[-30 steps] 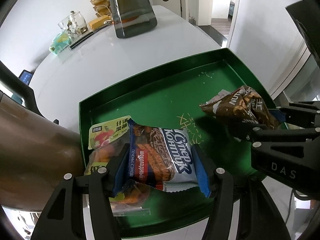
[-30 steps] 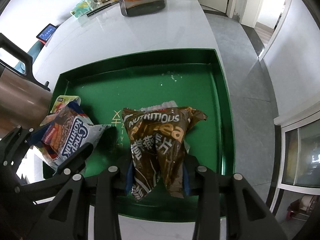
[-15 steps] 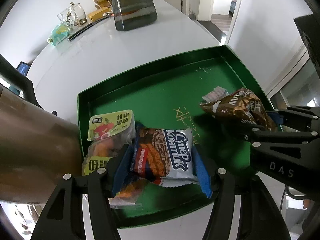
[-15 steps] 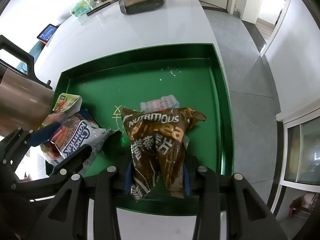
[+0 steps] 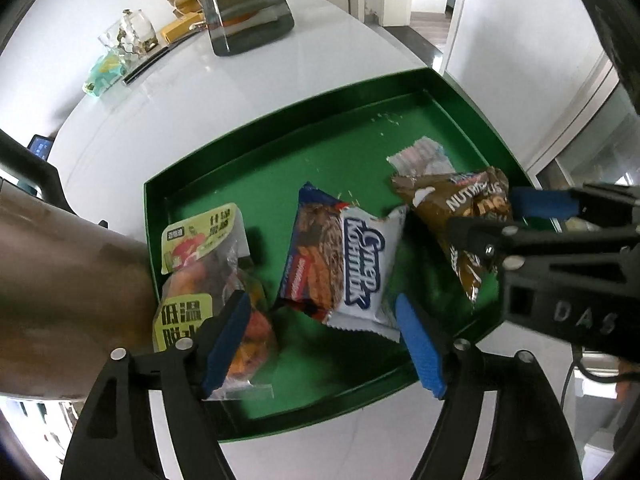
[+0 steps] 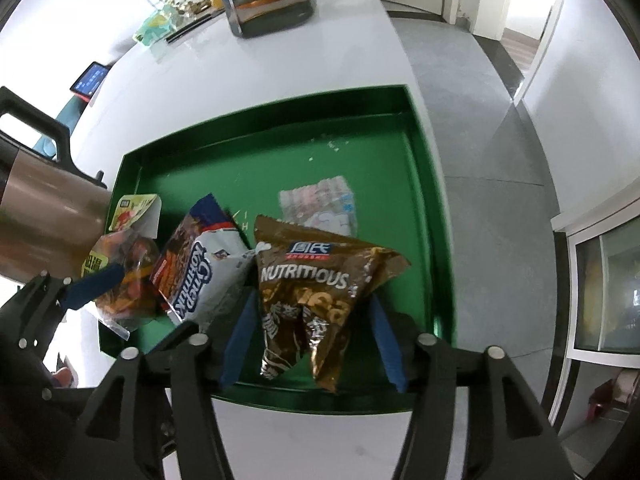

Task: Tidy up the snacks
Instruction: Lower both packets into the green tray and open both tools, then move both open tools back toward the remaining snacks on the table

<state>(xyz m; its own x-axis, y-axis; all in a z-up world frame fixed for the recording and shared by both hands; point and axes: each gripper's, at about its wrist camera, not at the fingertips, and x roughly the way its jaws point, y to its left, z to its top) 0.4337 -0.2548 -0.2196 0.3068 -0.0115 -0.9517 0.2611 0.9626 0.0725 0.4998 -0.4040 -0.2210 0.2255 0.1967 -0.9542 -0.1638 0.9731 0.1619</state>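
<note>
Left gripper [image 5: 324,344] jaws just opened, blue-white packet [image 5: 348,268] released; right gripper [image 6: 314,344] likewise, brown packet [image 6: 320,300] freed.

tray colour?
Dark green tray, with a few pale crumbs on it; clearest in the right wrist view.

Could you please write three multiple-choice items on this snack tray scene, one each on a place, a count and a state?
1. Where does the small pink-and-white packet lie?
A. on the white counter
B. in the green tray, behind the brown bag
C. under the kettle

2. How many snack packs are in the tray?
A. two
B. four
C. six

3. How does the right gripper stand?
A. open
B. clamped on the brown bag
C. out of view

Answers: 1 B, the packet lies just past the bag; 2 B, four packs show; 3 A, its pads stand clear of the bag, having just opened.
</note>
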